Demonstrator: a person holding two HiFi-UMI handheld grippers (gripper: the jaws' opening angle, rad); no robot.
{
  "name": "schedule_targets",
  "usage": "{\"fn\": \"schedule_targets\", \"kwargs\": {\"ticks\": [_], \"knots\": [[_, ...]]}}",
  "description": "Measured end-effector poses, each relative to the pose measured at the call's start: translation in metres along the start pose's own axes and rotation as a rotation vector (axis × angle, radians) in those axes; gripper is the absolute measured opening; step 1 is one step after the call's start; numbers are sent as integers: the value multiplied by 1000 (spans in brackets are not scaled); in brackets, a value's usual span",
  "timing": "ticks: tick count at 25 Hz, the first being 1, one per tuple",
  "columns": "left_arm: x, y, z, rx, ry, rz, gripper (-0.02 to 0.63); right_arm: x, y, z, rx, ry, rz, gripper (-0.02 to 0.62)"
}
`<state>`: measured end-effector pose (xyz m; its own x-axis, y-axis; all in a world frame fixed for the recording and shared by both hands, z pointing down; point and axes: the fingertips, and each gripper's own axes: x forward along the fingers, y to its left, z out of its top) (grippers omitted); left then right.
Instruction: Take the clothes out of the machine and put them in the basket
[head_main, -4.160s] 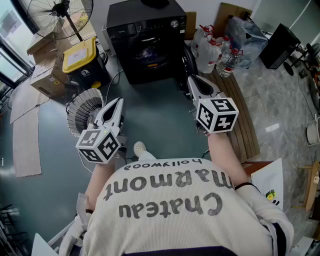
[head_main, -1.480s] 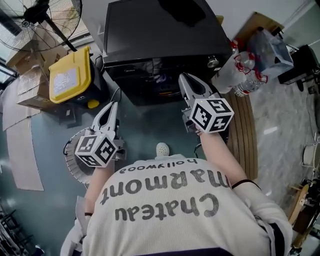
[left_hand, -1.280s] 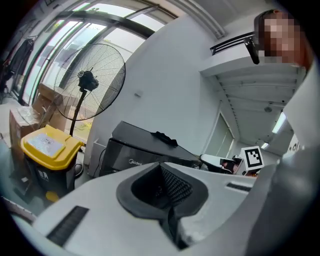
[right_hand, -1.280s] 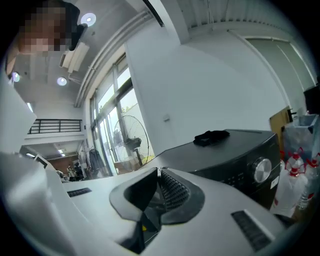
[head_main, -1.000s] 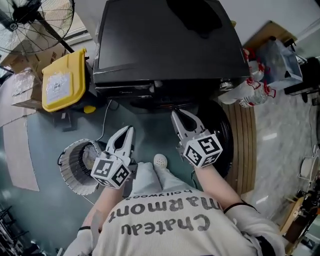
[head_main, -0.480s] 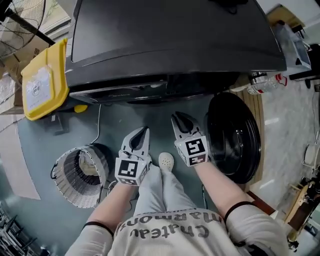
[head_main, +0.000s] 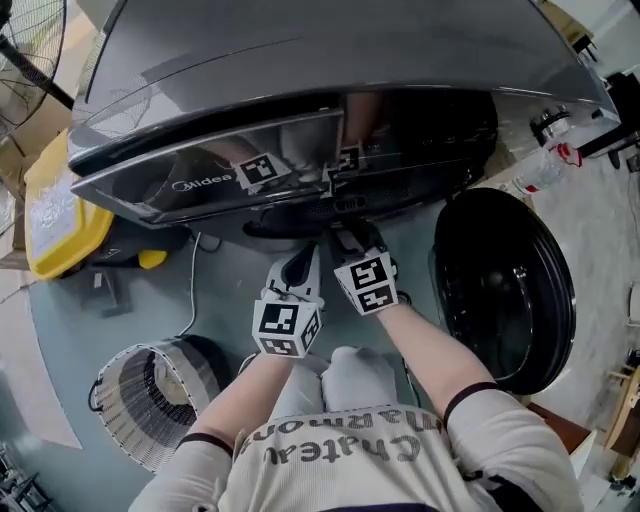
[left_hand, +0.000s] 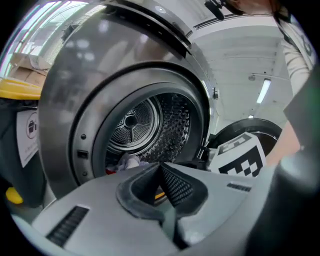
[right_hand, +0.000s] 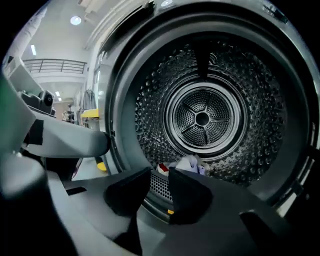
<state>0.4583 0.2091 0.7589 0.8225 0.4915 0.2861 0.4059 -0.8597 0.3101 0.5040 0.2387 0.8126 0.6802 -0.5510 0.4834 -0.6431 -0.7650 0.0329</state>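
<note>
The dark grey machine (head_main: 300, 70) stands with its round door (head_main: 505, 290) swung open to the right. A small heap of clothes (right_hand: 189, 163), white and purple with a red piece, lies at the bottom of the steel drum (right_hand: 202, 117). It also shows low in the left gripper view as the clothes (left_hand: 128, 162). My right gripper (right_hand: 160, 181) sits just outside the drum mouth; its jaws have just been opening and stand slightly apart with nothing between them. My left gripper (left_hand: 160, 166) is beside it, also outside the drum, tips together and empty. The white wire basket (head_main: 120, 385) is on the floor at the lower left.
A yellow-lidded bin (head_main: 45, 215) stands left of the machine, with a cable on the floor beside it. Water bottles (head_main: 545, 165) stand to the right, behind the door. The person's knee (head_main: 355, 375) is low between the two arms.
Both grippers have sunk and moved in to the drum mouth as the person crouched. The right gripper's jaws have parted a little.
</note>
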Motion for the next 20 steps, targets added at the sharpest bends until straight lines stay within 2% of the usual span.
{"fn": "schedule_targets", "kwargs": {"ticks": [5, 8, 11, 12, 15, 20], "knots": [[24, 5, -8, 5, -52, -47, 8, 29, -21, 9, -118, -48, -11, 146], [39, 2, -12, 10, -72, -106, 8, 48, -48, 8, -224, 2, -62, 158], [47, -4, -10, 30, -95, -177, 8, 67, -65, 4, -259, 51, -69, 227], [47, -4, -8, 38, -105, -186, 8, 73, -68, 5, -270, 54, -65, 230], [40, -2, -6, 52, -120, -177, 8, 88, -72, 4, -302, 66, -41, 256], [14, 7, -7, 70, -118, -131, 8, 113, -76, -4, -232, 120, 9, 295]]}}
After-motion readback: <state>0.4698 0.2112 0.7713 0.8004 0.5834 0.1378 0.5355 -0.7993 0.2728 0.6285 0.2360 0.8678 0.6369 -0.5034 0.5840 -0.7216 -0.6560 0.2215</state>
